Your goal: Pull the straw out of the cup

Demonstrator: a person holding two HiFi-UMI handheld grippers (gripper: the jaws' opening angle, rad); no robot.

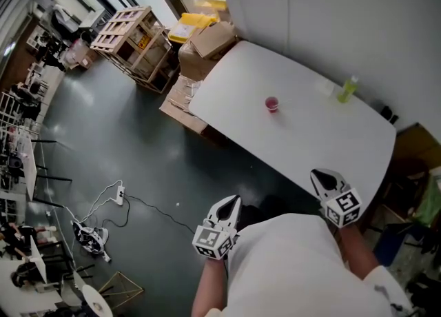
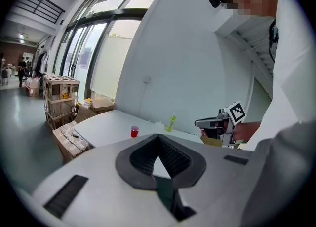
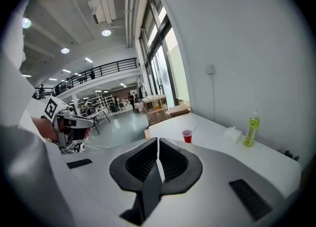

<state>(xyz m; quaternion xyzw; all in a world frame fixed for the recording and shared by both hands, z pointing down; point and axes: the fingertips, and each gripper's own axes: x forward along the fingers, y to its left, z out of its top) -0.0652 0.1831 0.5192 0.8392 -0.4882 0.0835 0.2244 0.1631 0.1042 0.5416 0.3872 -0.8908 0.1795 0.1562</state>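
Item: red cup (image 1: 272, 104), mid-bench (image 1: 324, 150), well apart from both grippers, with a thin straw (image 3: 192, 129) leaning out of its rim. I judged the straw light, bendable and easily crushed, best pinched gently near its top, and the cup likely to tip. Left gripper (image 1: 233, 202) and right gripper (image 1: 317, 175): jaws pressed together, empty.

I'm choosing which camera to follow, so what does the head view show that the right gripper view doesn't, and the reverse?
Head view only: the marker cube on the right gripper. Right gripper view only: the straw in the red cup, the ceiling lights, the balcony railing. Both: the red cup, green bottle, white table, wooden crates and left gripper.
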